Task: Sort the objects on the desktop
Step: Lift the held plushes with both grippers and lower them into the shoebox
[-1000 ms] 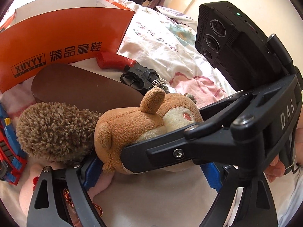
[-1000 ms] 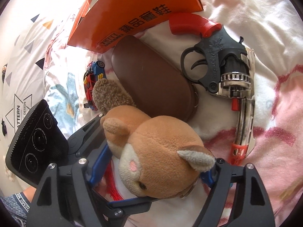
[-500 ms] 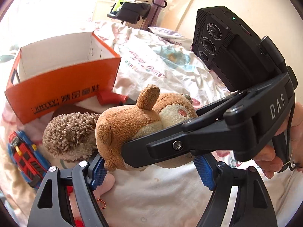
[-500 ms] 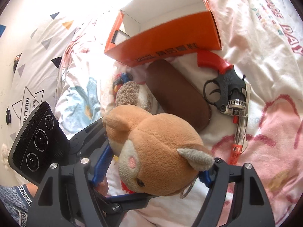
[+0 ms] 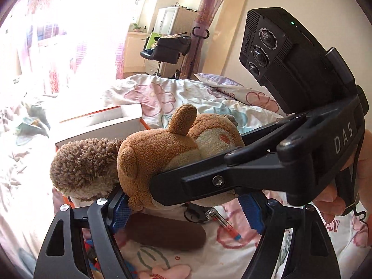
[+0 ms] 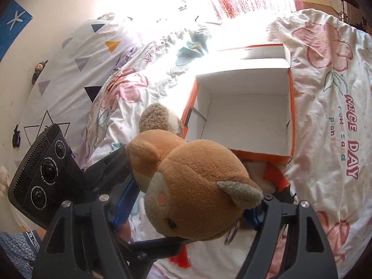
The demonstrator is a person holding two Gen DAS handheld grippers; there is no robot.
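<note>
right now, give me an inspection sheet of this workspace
surface: floral bedsheet, rumpled, no desk in view
job's things: plush squirrel held above the bed by both tools; orange shoebox open, white inside, nothing seen in it
clutter: brown glasses case, toy revolver and toy car on the sheet below the plush
grippers: left tool and right tool both clamp the plush
cables: thin black cord by the right hand
surroundings: office chair, cabinet, bright curtained window
</note>
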